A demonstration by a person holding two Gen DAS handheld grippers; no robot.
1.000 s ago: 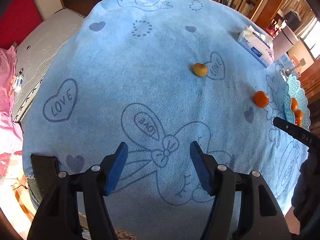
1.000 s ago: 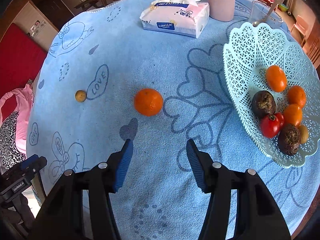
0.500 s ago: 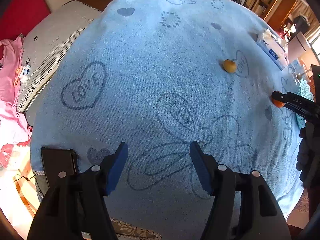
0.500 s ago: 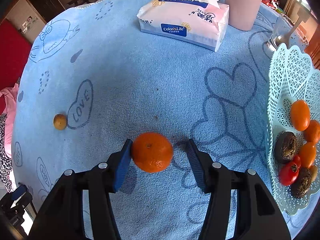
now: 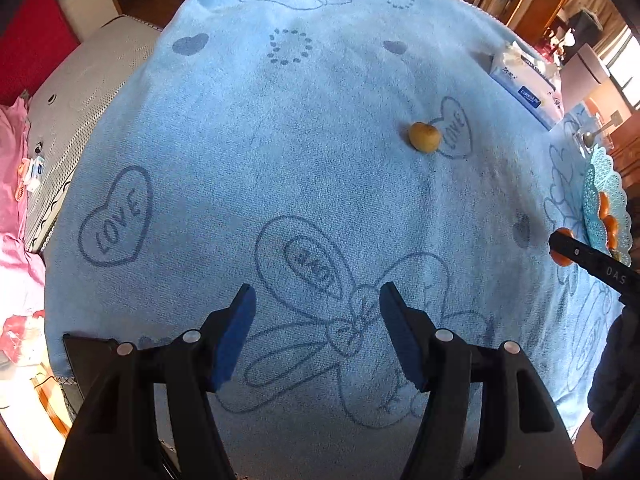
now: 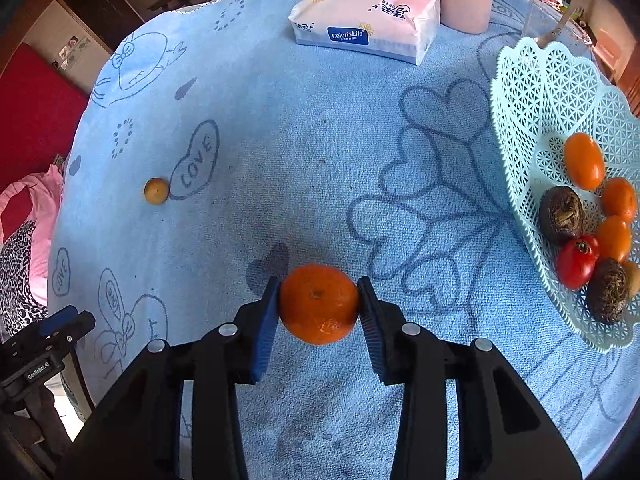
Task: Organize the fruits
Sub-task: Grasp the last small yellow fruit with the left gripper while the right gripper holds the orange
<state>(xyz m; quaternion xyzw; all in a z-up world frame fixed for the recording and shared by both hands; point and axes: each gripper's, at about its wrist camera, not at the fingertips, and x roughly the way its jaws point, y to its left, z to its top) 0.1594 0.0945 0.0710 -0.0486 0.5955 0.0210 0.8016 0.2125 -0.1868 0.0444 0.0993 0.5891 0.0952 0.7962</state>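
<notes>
Now right gripper (image 6: 318, 304) has closed on the orange (image 6: 319, 303), was open before; basket (image 6: 520, 160) drop next. Left gripper (image 5: 316, 332) open, empty.

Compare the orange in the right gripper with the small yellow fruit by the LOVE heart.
The orange is bright orange and much bigger; the small yellow fruit is dull yellow-brown. The orange sits clamped in the right gripper; the yellow fruit lies untouched on the blue cloth. Both are round, outside the basket.
</notes>
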